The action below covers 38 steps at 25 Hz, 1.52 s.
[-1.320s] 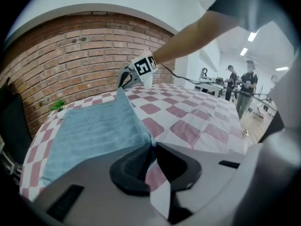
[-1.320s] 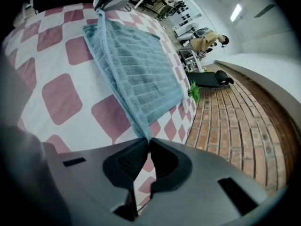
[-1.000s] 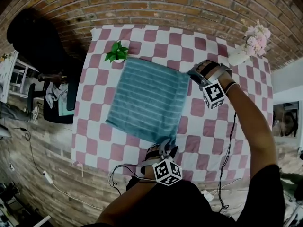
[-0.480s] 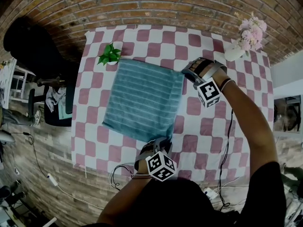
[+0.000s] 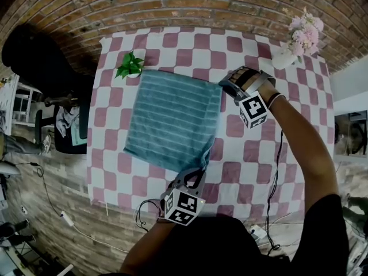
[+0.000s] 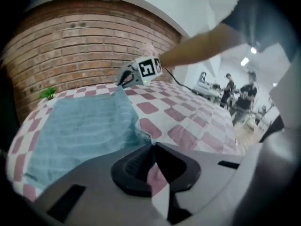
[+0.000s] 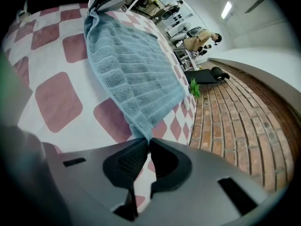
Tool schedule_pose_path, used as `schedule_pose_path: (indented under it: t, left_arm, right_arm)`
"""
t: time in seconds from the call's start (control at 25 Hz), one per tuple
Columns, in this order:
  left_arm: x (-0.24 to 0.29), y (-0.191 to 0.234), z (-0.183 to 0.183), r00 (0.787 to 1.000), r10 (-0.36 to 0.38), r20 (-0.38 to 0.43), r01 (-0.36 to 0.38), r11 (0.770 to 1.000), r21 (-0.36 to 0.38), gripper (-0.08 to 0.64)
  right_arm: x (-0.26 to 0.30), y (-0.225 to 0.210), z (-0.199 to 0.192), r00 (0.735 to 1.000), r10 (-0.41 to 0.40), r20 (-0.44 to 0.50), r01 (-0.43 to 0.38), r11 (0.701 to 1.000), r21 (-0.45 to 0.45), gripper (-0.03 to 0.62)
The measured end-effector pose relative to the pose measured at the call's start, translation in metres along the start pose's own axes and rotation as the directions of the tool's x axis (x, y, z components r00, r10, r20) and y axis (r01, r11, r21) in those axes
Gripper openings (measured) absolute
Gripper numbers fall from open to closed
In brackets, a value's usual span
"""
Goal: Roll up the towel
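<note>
A teal ribbed towel (image 5: 172, 119) lies spread flat on the red-and-white checked tablecloth (image 5: 253, 154). My left gripper (image 5: 198, 169) is at the towel's near right corner; its jaws have just been closing and now pinch that corner (image 6: 141, 138), lifted a little off the cloth. At the far right corner my right gripper (image 5: 221, 85) is shut on the towel (image 7: 127, 65), its corner (image 7: 145, 136) caught between the pads. The edge between the two corners hangs slightly raised. The right gripper (image 6: 123, 78) shows across the towel in the left gripper view.
A small green plant (image 5: 130, 65) stands just off the towel's far left corner. A vase of pink flowers (image 5: 299, 39) sits at the table's far right. A brick floor surrounds the table; a black chair (image 5: 57, 119) is to the left. People stand in the background (image 6: 240, 98).
The left gripper has closed on the towel's near right corner and raised it slightly. The right gripper has kept its hold and place.
</note>
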<state>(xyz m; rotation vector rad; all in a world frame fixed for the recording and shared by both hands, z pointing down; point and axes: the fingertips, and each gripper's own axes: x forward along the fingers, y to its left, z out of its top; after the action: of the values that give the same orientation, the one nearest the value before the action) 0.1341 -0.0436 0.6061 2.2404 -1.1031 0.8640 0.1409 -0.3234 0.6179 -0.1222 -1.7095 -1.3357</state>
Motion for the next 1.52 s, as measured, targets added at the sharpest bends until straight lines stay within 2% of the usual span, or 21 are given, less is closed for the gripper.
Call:
schedule_pose_path:
  t: [0.04, 0.12, 0.24, 0.32, 0.4, 0.52, 0.6, 0.76, 0.84, 1.0, 1.12, 1.2, 1.28, 1.36, 1.4, 1.48, 1.52]
  left_arm:
    - [-0.007, 0.004, 0.005, 0.998, -0.014, 0.057, 0.019, 0.997, -0.080, 0.028]
    - [-0.022, 0.016, 0.013, 0.985, -0.022, 0.171, 0.062, 0.970, -0.234, 0.028]
    - [-0.047, 0.044, 0.023, 0.948, 0.009, 0.317, 0.134, 0.895, -0.426, 0.028]
    - [-0.063, 0.065, 0.025, 0.923, 0.044, 0.382, 0.172, 0.843, -0.510, 0.028]
    - [-0.077, 0.086, 0.022, 0.903, 0.082, 0.422, 0.190, 0.806, -0.561, 0.028]
    - [-0.097, 0.116, 0.017, 0.877, 0.134, 0.461, 0.201, 0.769, -0.607, 0.028]
    - [-0.111, 0.135, 0.010, 0.859, 0.157, 0.488, 0.230, 0.732, -0.641, 0.028]
    - [-0.127, 0.168, -0.014, 0.817, 0.218, 0.534, 0.309, 0.617, -0.724, 0.028]
    - [-0.133, 0.183, -0.027, 0.800, 0.248, 0.546, 0.336, 0.569, -0.751, 0.028]
    - [-0.141, 0.209, -0.051, 0.784, 0.292, 0.548, 0.363, 0.501, -0.786, 0.029]
    - [-0.145, 0.229, -0.070, 0.778, 0.345, 0.525, 0.353, 0.450, -0.820, 0.034]
    - [-0.146, 0.238, -0.081, 0.788, 0.373, 0.490, 0.313, 0.442, -0.841, 0.046]
    - [-0.148, 0.241, -0.087, 0.806, 0.391, 0.444, 0.242, 0.468, -0.850, 0.095]
    - [-0.155, 0.241, -0.091, 0.814, 0.418, 0.404, 0.155, 0.513, -0.844, 0.208]
    - [-0.161, 0.242, -0.093, 0.812, 0.436, 0.388, 0.109, 0.540, -0.834, 0.245]
    - [-0.173, 0.246, -0.095, 0.804, 0.467, 0.368, 0.009, 0.608, -0.794, 0.271]
    - [-0.178, 0.247, -0.093, 0.802, 0.472, 0.365, -0.036, 0.649, -0.760, 0.272]
  right_arm:
    - [-0.002, -0.005, -0.001, 1.000, -0.012, 0.003, 0.012, 1.000, 0.021, 0.023]
    - [-0.006, -0.018, -0.001, 0.999, -0.039, 0.010, 0.038, 0.997, 0.074, 0.023]
    - [-0.010, -0.041, 0.003, 0.997, -0.076, 0.019, 0.073, 0.990, 0.123, 0.023]
    - [-0.010, -0.056, 0.008, 0.995, -0.094, 0.024, 0.090, 0.986, 0.137, 0.023]
    - [-0.006, -0.073, 0.016, 0.994, -0.108, 0.031, 0.102, 0.985, 0.139, 0.023]
    - [0.007, -0.100, 0.031, 0.993, -0.112, 0.040, 0.106, 0.987, 0.119, 0.023]
    - [0.020, -0.117, 0.043, 0.994, -0.103, 0.041, 0.099, 0.990, 0.102, 0.023]
    - [0.056, -0.146, 0.071, 0.998, -0.055, 0.042, 0.054, 0.998, 0.031, 0.023]
    - [0.078, -0.159, 0.089, 0.999, -0.027, 0.044, 0.027, 1.000, -0.011, 0.023]
    - [0.121, -0.174, 0.125, 0.999, 0.025, 0.047, -0.021, 0.997, -0.070, 0.023]
    - [0.154, -0.176, 0.142, 0.998, 0.056, 0.031, -0.052, 0.992, -0.114, 0.024]
    - [0.171, -0.173, 0.150, 0.997, 0.074, 0.021, -0.071, 0.992, -0.102, 0.031]
    - [0.178, -0.170, 0.156, 0.995, 0.098, 0.029, -0.097, 0.995, -0.038, 0.113]
    - [0.171, -0.174, 0.161, 0.995, 0.084, 0.061, -0.086, 0.995, 0.042, 0.177]
    - [0.163, -0.178, 0.162, 0.995, 0.059, 0.082, -0.067, 0.994, 0.091, 0.183]
    - [0.138, -0.187, 0.163, 0.993, -0.007, 0.121, -0.019, 0.978, 0.208, 0.193]
    - [0.123, -0.189, 0.164, 0.989, -0.041, 0.139, 0.002, 0.963, 0.269, 0.193]
